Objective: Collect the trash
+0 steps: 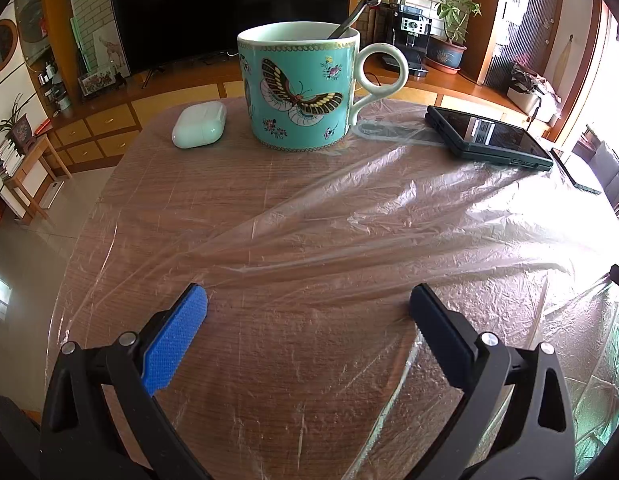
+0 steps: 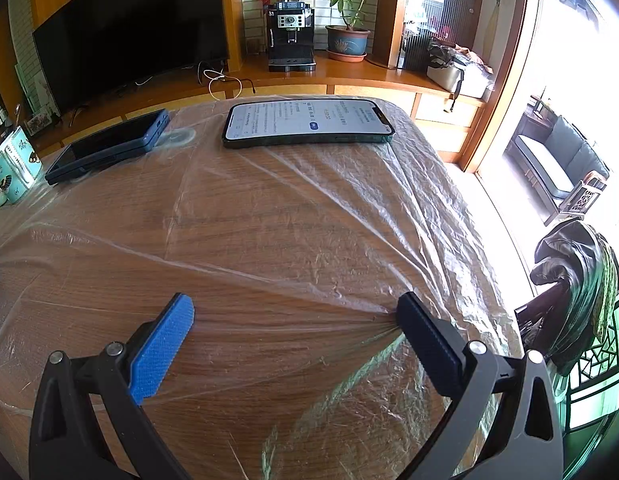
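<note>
Crinkled clear plastic film (image 1: 389, 216) covers the woodgrain table (image 1: 169, 184).

Left gripper (image 1: 308, 303): two black plastic arms with triangular cut-outs, each carrying a pair of round silver screw heads near the front; one finger pad (image 1: 174, 340) is bright blue with a fine knurled grid texture, the other a plain dark block with a toothed edge. Right gripper (image 2: 295, 315): same build, black arms, silver screws, triangular cut-outs, one textured blue pad (image 2: 161, 350) and one dark navy pad. No sleeve or hand visible in either wrist view.
</note>
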